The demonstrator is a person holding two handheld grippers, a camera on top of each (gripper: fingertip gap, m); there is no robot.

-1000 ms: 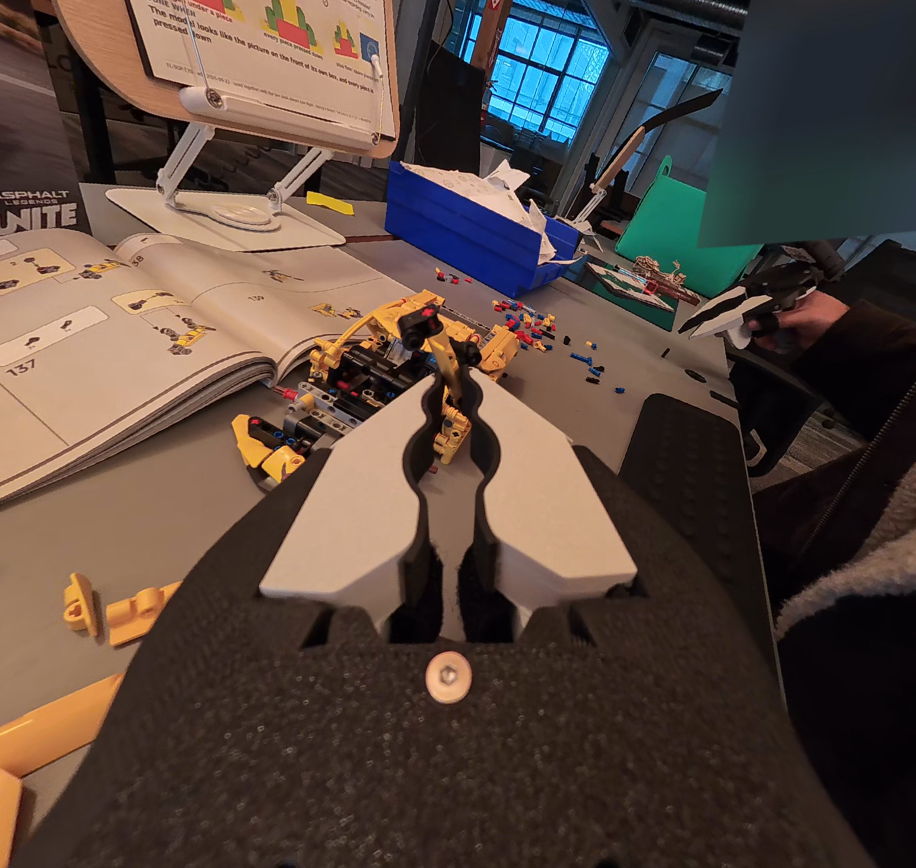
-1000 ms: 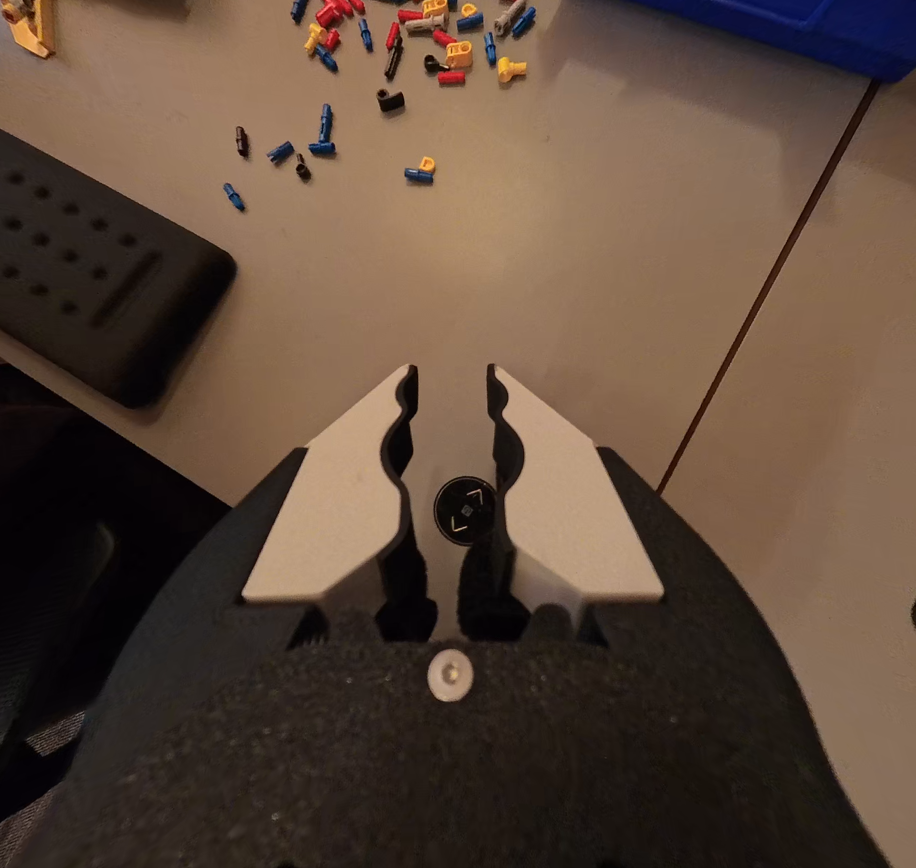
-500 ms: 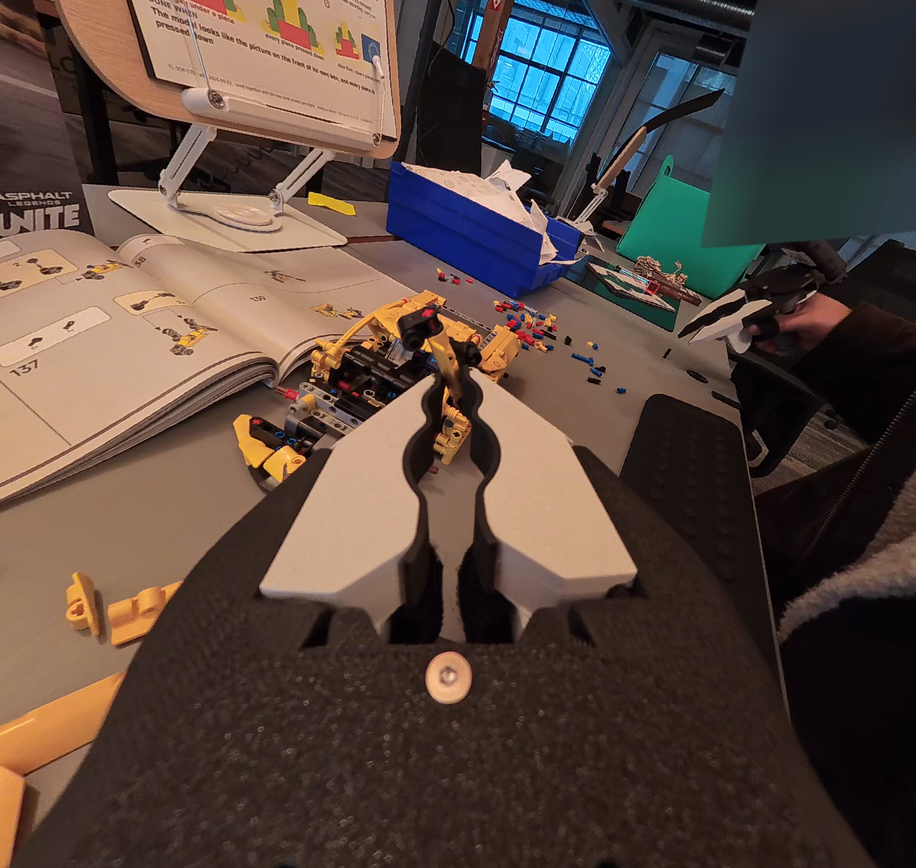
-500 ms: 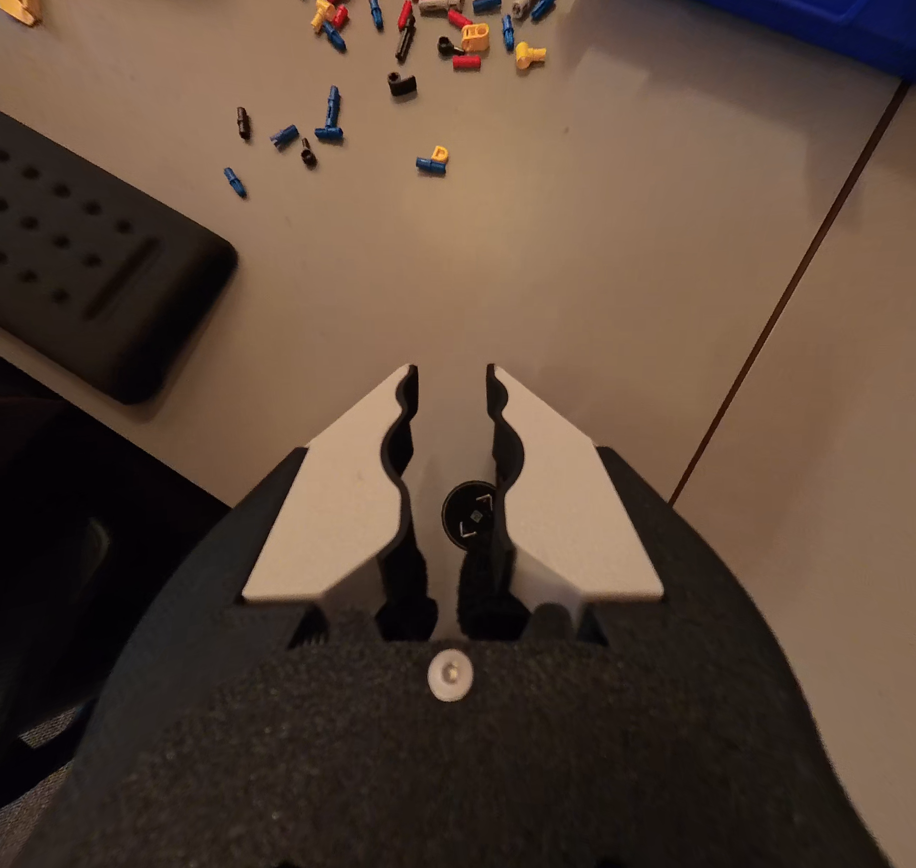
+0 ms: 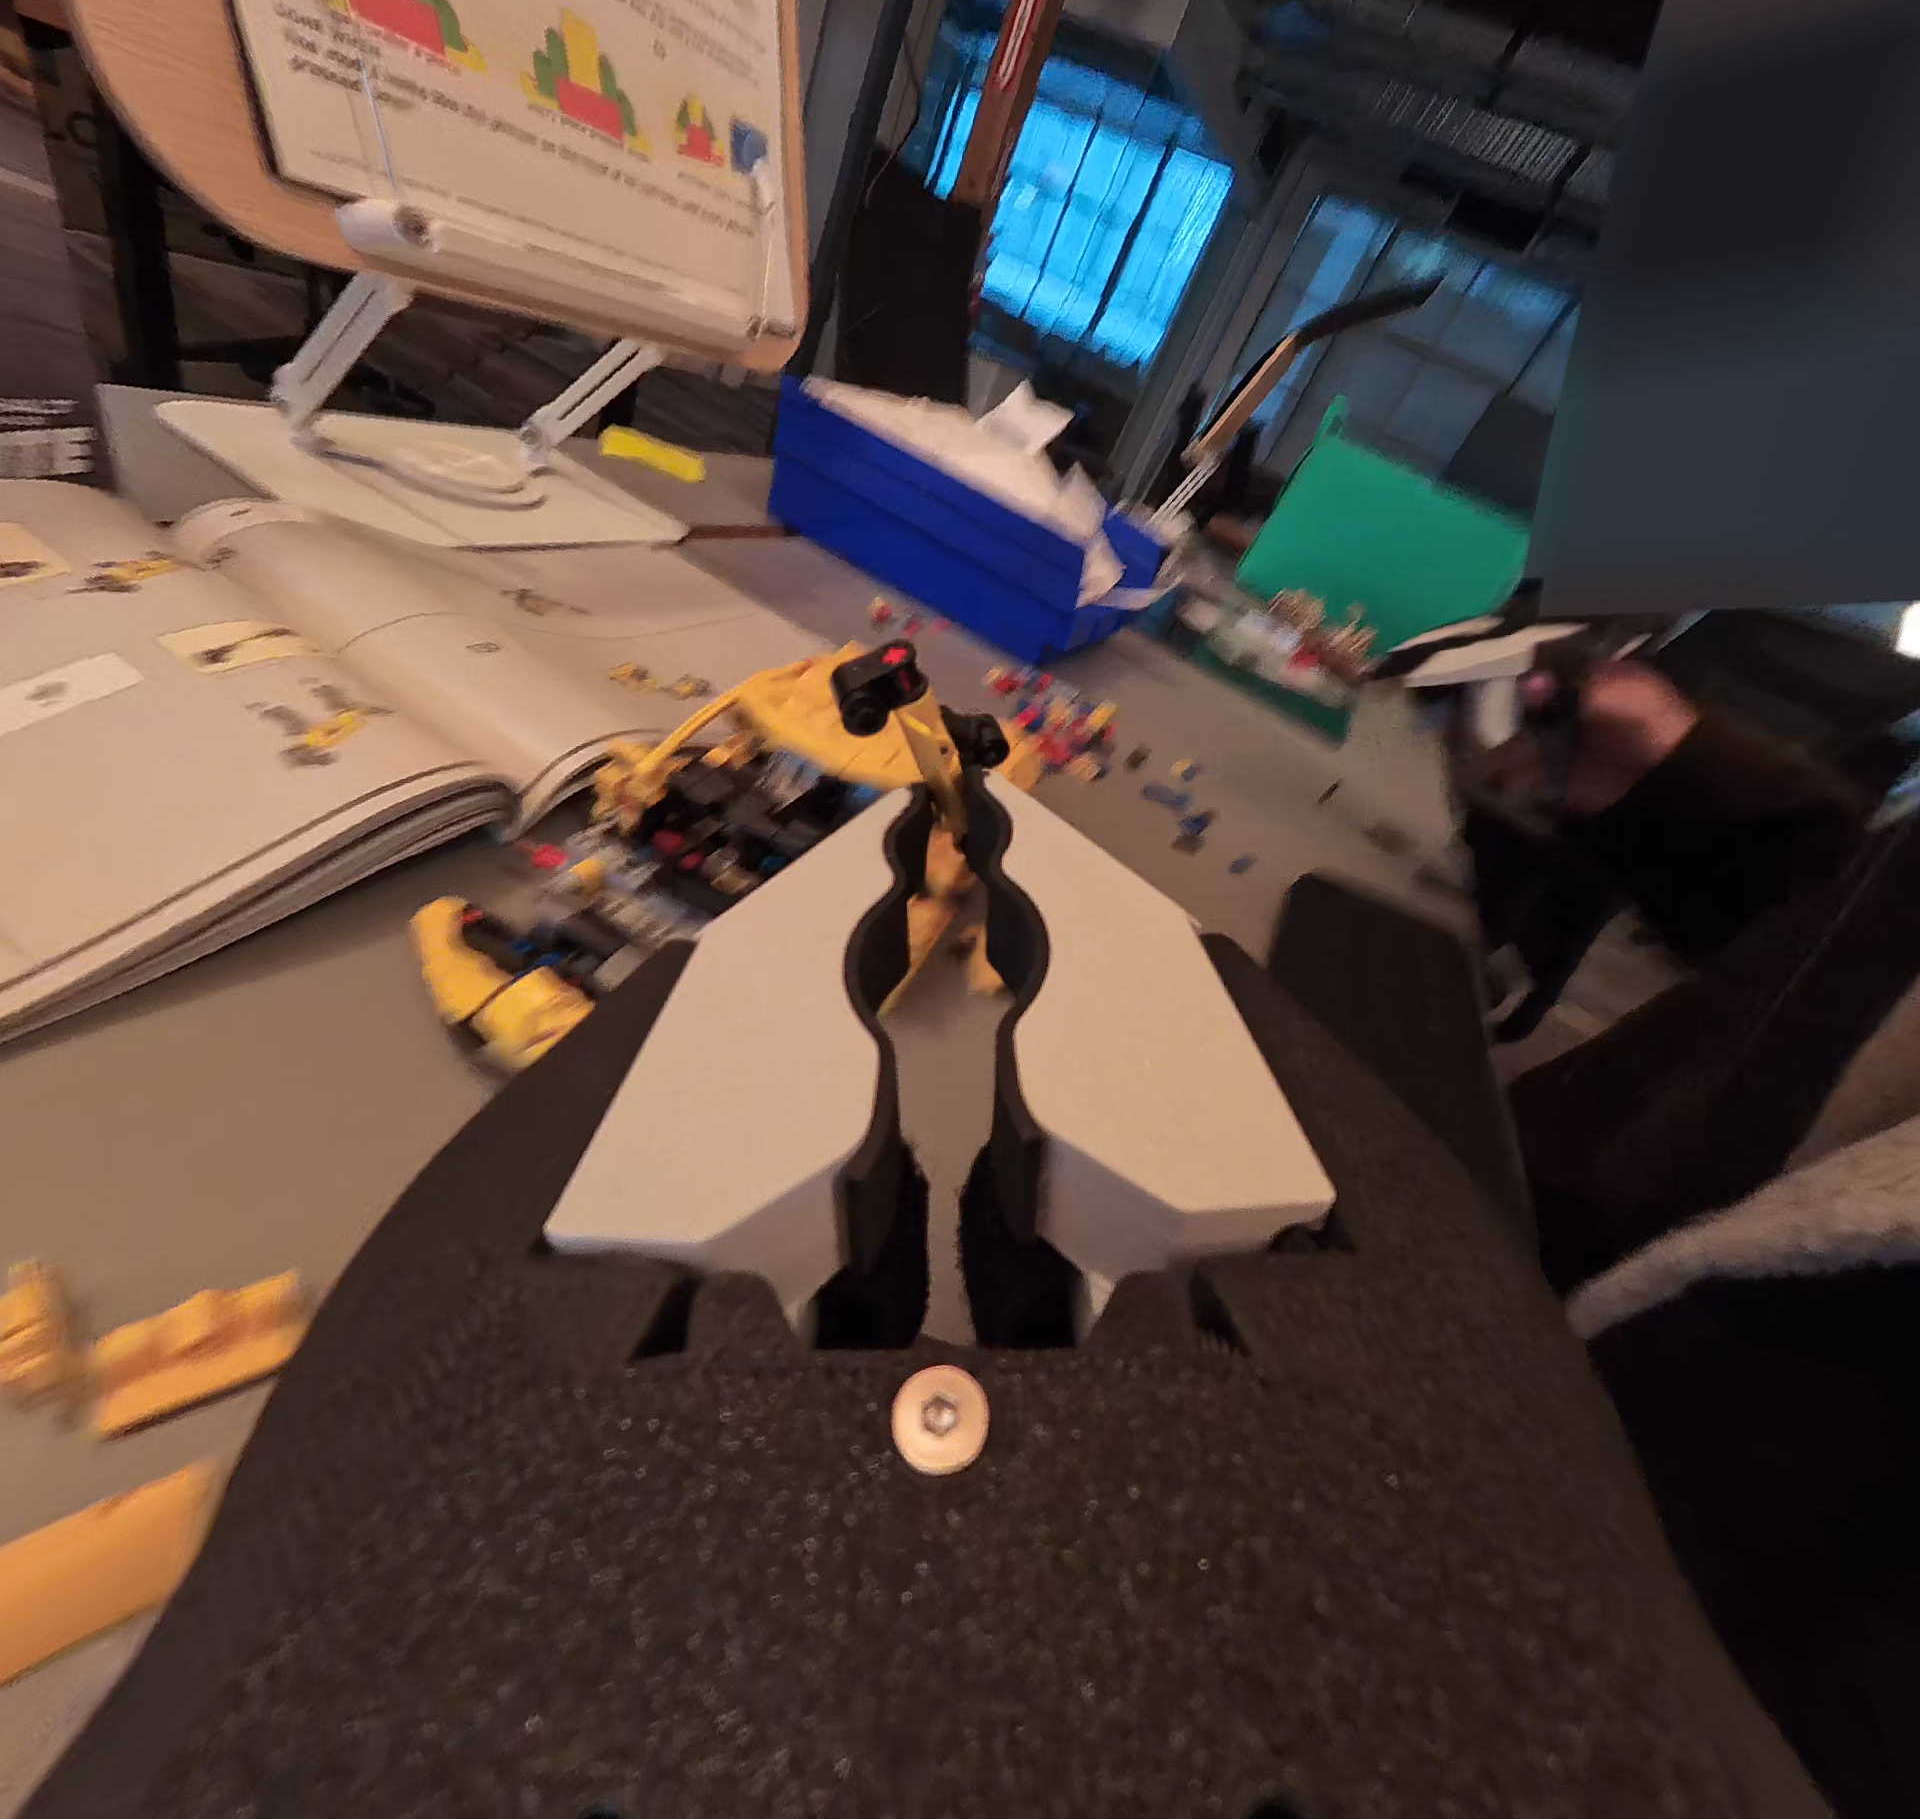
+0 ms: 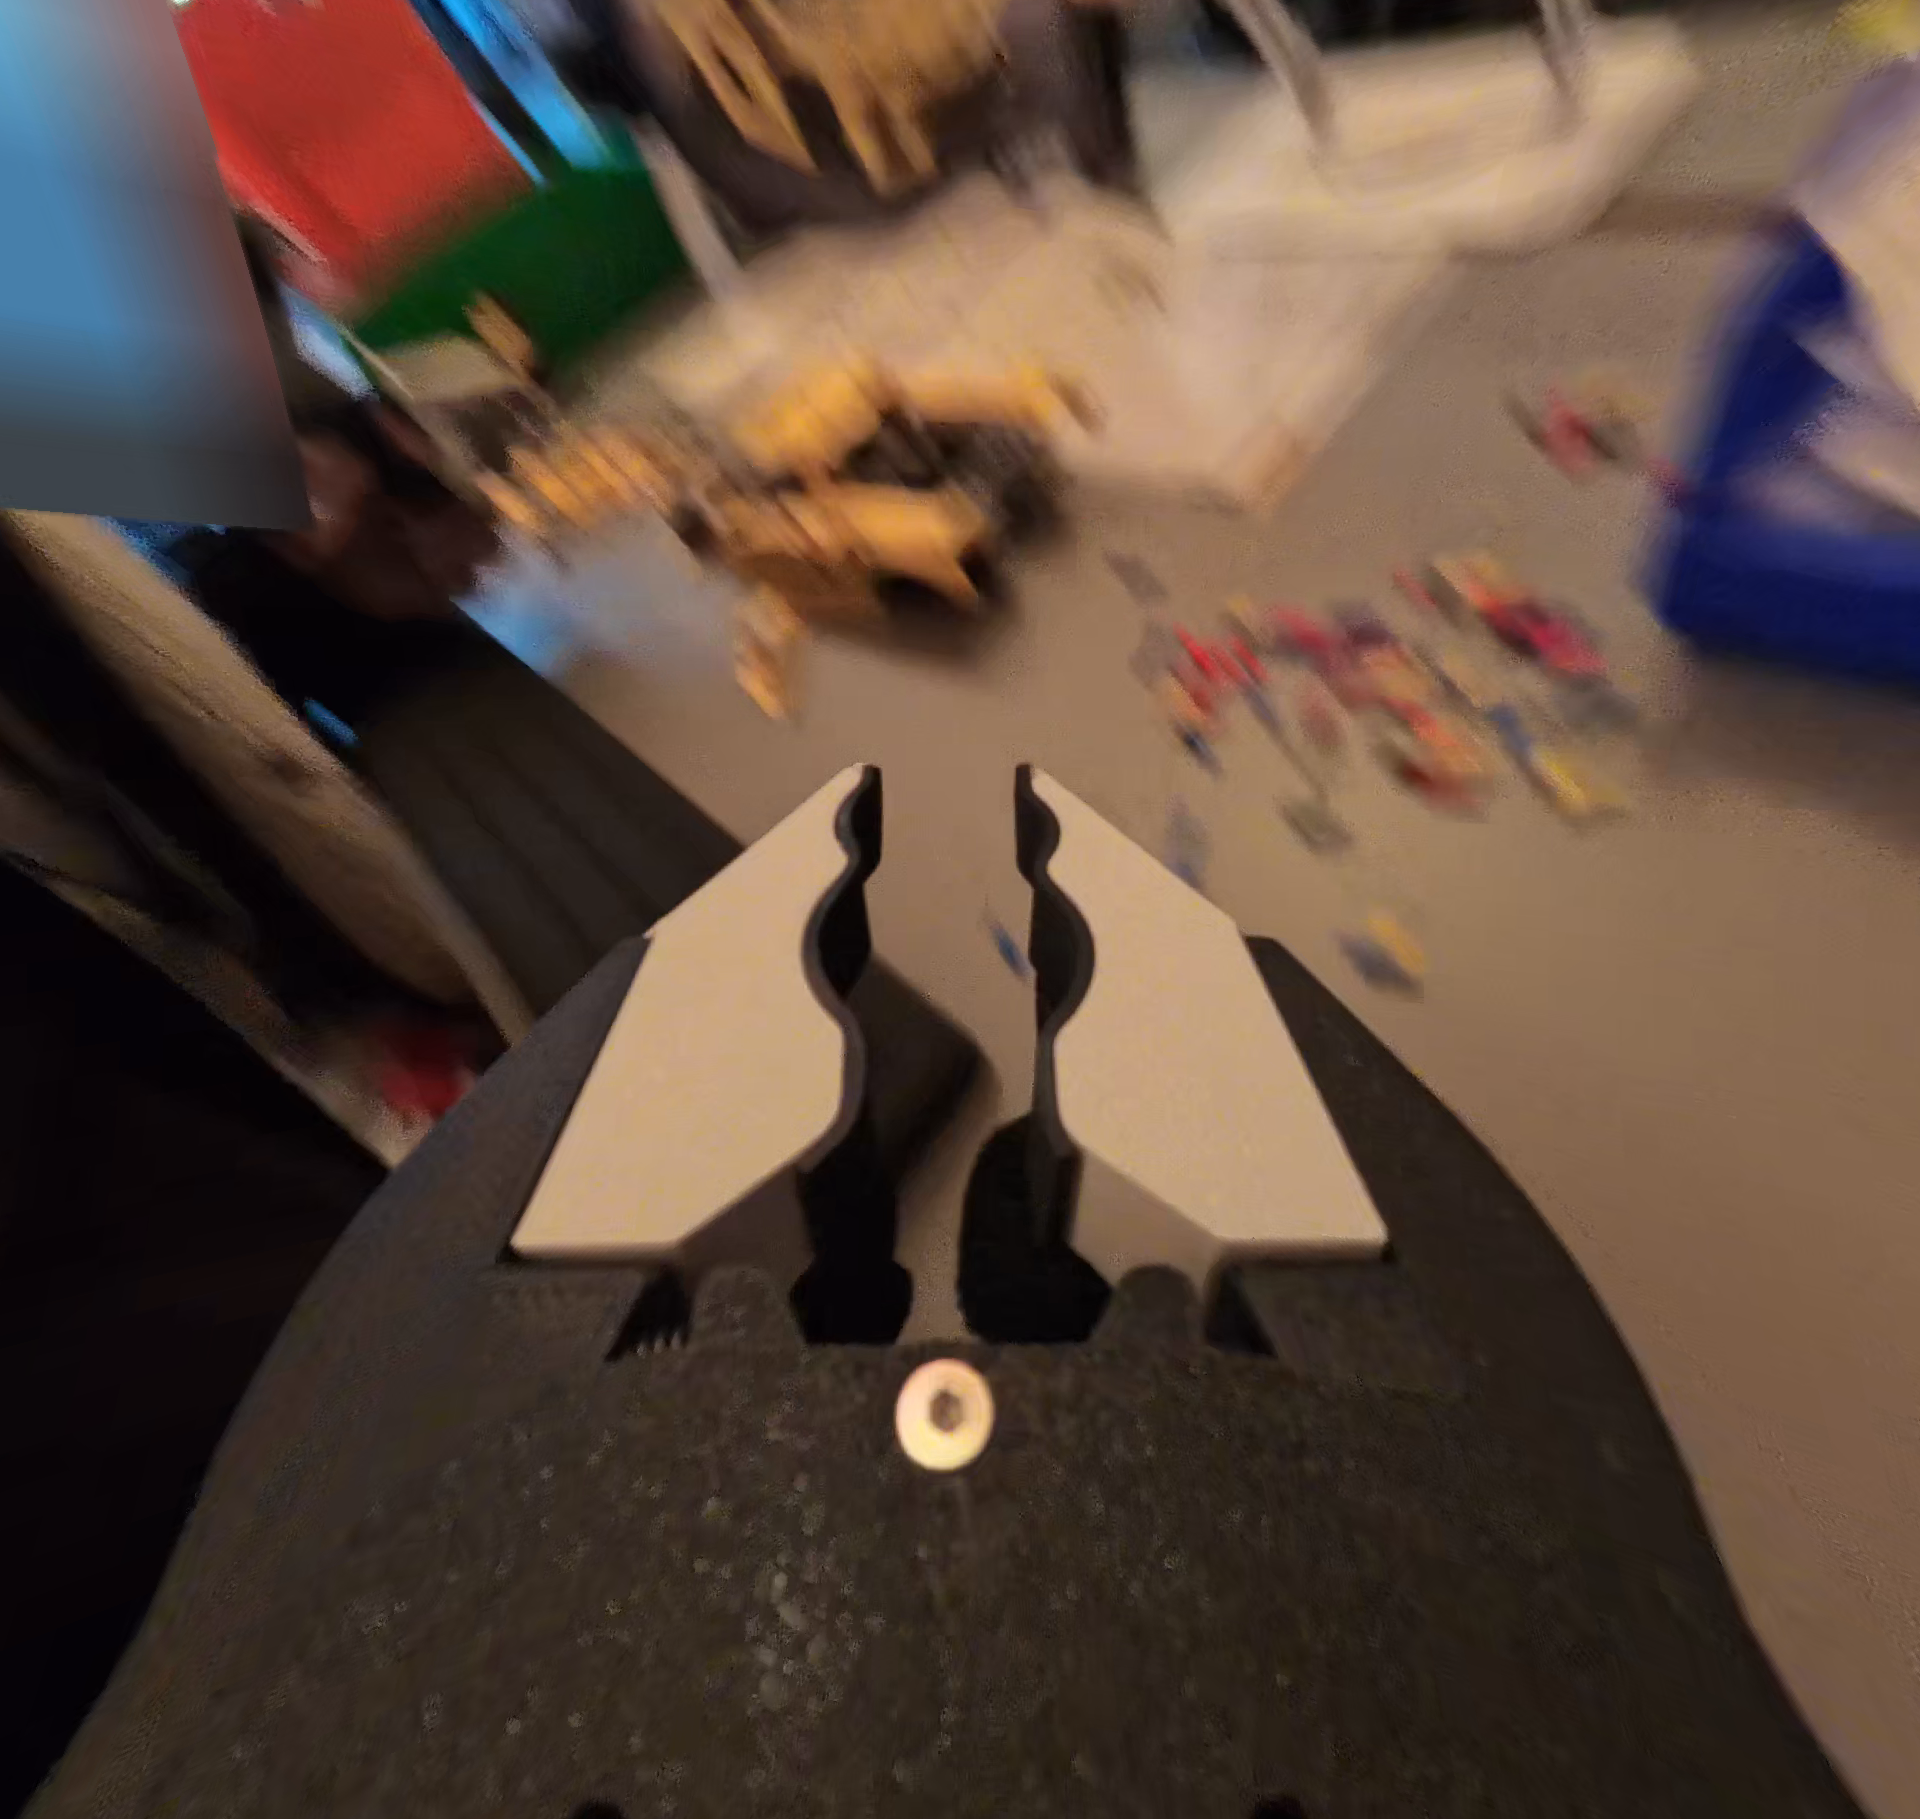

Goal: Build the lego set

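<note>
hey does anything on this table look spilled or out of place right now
Yes. Small red, blue and yellow loose pieces lie scattered over the grey table instead of in the blue bin, which holds crumpled white paper. The left gripper is shut on a yellow part beside the half-built model.

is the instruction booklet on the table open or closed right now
Open. In the left wrist view the instruction booklet lies flat on the table, pages spread to both sides of a centre fold, printed build steps facing up.
</note>
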